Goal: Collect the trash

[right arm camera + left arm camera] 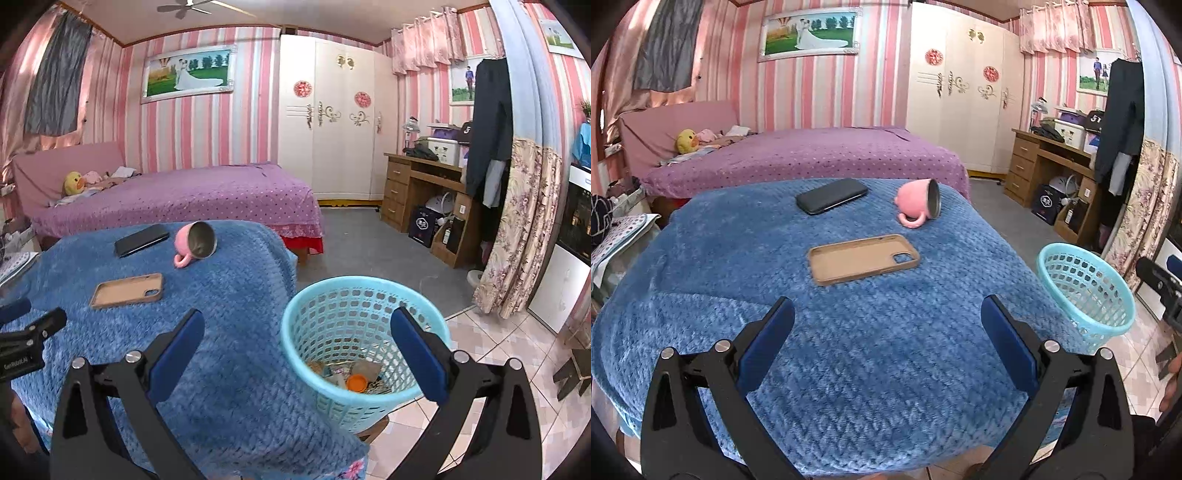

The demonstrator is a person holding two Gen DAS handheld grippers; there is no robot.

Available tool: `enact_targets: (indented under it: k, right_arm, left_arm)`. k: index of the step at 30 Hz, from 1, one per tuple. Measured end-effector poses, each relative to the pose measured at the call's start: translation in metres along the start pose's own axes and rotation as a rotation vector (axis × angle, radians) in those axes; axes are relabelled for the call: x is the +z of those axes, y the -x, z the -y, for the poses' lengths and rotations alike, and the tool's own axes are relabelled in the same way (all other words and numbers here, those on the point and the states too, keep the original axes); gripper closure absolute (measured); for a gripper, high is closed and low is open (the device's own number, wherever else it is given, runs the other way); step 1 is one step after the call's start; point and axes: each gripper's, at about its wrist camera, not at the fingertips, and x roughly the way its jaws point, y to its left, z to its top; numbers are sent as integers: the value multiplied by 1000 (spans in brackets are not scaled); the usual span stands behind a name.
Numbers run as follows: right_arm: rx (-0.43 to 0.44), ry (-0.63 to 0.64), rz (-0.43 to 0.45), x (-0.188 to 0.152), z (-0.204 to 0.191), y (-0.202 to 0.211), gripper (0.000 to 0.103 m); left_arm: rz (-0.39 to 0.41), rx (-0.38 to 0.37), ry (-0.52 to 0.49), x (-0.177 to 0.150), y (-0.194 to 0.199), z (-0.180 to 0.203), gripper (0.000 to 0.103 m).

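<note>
Both grippers, left (888, 325) and right (297, 336), gaping empty; right poised above turquoise basket (295, 314) holding trash (356, 382); blue blanket (849, 369) bare of litter.

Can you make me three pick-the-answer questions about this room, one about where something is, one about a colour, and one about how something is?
1. Where is the basket?
A. On the purple bed
B. On the floor beside the blue blanket
C. On the desk

2. What colour is the mug?
A. Pink
B. Green
C. Yellow

3. How is the mug?
A. Standing upright
B. Tipped on its side
C. Held in a gripper

Answers: 1 B, the right wrist view shows it on the tiles next to the blanket. 2 A, its outside is pink. 3 B, its open mouth faces sideways, and the left gripper and right gripper are open and empty.
</note>
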Motion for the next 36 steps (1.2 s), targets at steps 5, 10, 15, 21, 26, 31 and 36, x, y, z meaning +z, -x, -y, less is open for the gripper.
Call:
enact_targets:
  k: [5,10,15,21,26,31,36]
  right_arm:
    - [13,14,-14,-9,-14,1,5]
    - [10,31,-6,-12,-28,3,5]
    - [0,50,6,-13,-39,4,5]
    - [-3,40,19,-10,-41,4,5]
    - [-10,50,27,-10,-44,2,5]
    - [-12,52,28,-10,-45,2,5]
    - [-20,55,33,-10,-45,0,5]
  left_arm:
    - [14,-15,1,-2,1,-4,5]
    - [41,-24,2,-1,4,-4,5]
    - [66,-15,-19,-1,8,-3,5]
    - [79,-8,-24,0,10,-6,5]
    - [82,-15,-20,1,11,-8,5]
    - [83,-20,-22,0,10,-9,5]
    - [79,-29,-27,1,9,-8,5]
